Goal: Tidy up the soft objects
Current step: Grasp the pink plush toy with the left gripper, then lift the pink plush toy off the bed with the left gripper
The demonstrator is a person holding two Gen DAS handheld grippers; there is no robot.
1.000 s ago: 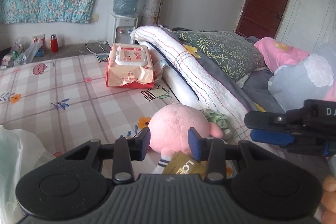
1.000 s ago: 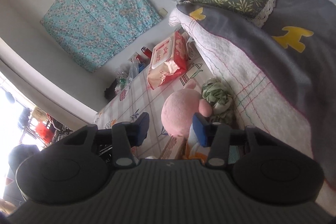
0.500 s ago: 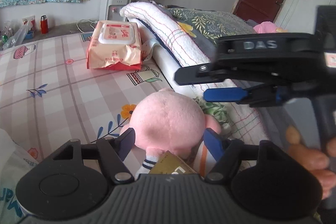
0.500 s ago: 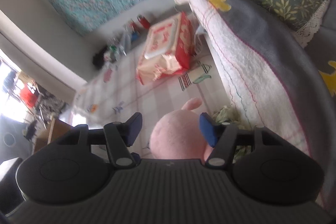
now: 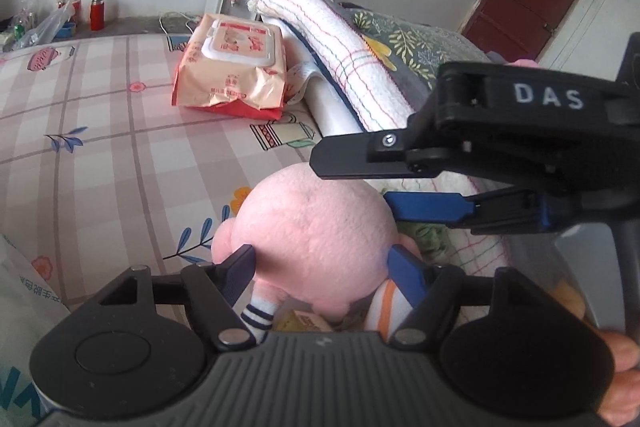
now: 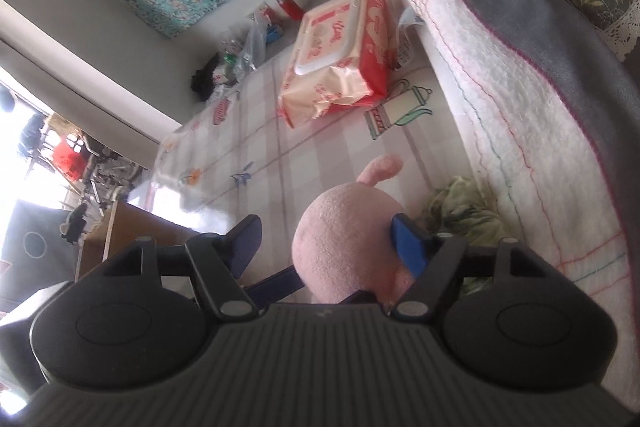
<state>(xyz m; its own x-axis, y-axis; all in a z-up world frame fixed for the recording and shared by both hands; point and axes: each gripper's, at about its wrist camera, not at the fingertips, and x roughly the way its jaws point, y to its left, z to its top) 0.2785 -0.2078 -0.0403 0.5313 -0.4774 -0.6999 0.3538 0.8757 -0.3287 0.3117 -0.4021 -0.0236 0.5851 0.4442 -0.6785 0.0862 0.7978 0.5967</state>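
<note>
Pink plush toy (image 5: 316, 227) on the checked bed sheet (image 5: 100, 147), bracketed by both grippers.
Left gripper (image 5: 322, 265): released, jaws spread either side of the toy's round head, pads at its flanks. Right gripper (image 6: 326, 241): jaws opening, toy between them, right pad against its side, left pad standing clear. Folded white blanket (image 6: 512, 99) just right of the toy.

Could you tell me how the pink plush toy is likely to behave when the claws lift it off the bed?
The pink plush toy looks fuzzy and rounded, so it will probably squash between the pads rather than resist. It is likely light for its size. Its small striped legs would probably dangle loosely. The left claw straddles its body, so a firm squeeze seems needed.
</note>
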